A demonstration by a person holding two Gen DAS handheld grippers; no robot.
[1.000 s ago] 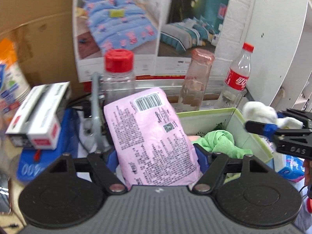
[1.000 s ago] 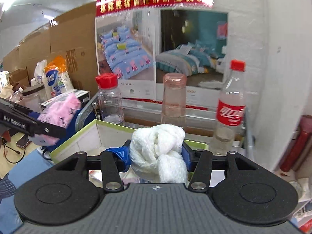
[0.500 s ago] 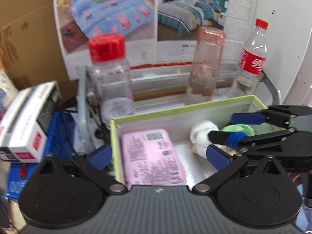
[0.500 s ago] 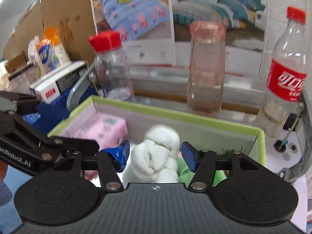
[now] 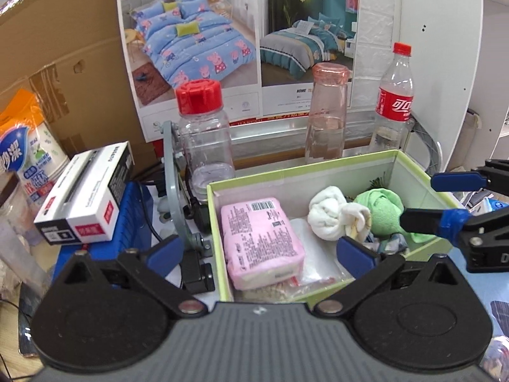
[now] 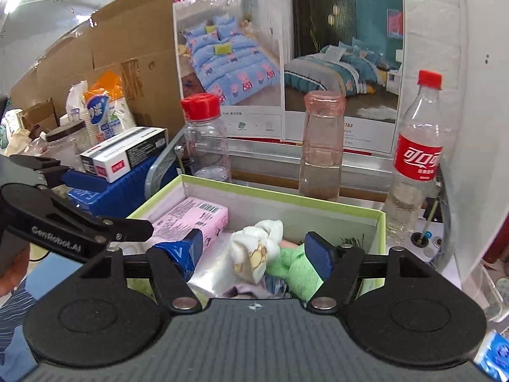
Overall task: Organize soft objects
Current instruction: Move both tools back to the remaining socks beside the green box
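Left wrist view shows our left gripper (image 5: 259, 251) spread wide and empty, and our right gripper (image 5: 426, 200), jaws just opening, empty too, so the pink pack (image 5: 259, 242) and white towel (image 5: 334, 216) rest inside the green box (image 5: 302, 172).

Tissue pack (image 5: 259, 238) left of sock bundle (image 5: 334, 216), both inside box (image 5: 302, 172).

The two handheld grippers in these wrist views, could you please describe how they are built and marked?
Each has a dark grey ribbed body flanked by two round black discs, with black linkage arms on silver pivot pins ending in blue finger pads. The left gripper seen side-on from the right wrist view bears white "GenRobot.AI" lettering. The right gripper looks the same. A blue striped sleeve shows at the lower left.
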